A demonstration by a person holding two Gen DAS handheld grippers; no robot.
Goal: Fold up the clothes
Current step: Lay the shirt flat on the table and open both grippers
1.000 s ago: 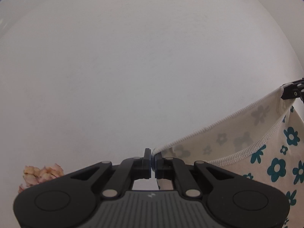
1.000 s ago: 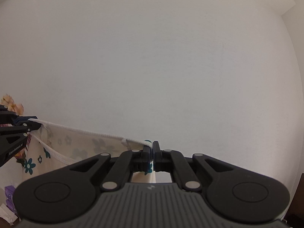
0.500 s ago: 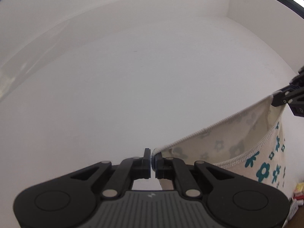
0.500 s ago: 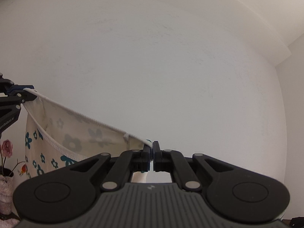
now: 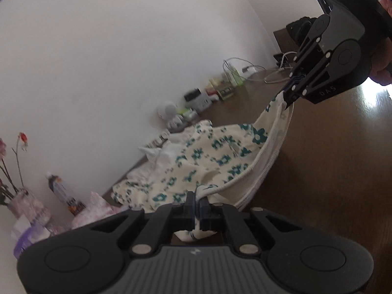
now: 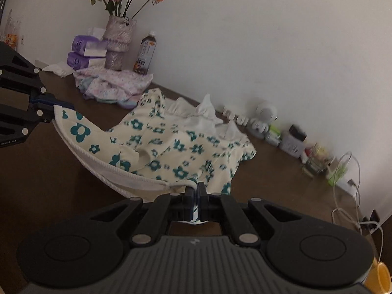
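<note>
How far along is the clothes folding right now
Early on. Looks done: a pastel pile of clothes sits by the vase, though I can't confirm it's folded. In hand: the left gripper and right gripper each pinch the hem of the floral garment, its far end draped on the table. Left: no fold made yet; white clothes lie crumpled behind.

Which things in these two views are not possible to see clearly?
- Garment type: crumpled in both views.
- Bottle label: too small, right view.
- Small items by the wall: blurred in both views.
- Yellow object: cut by the right view's edge.
- Cloth under the left gripper fingers: hidden by its body.
</note>
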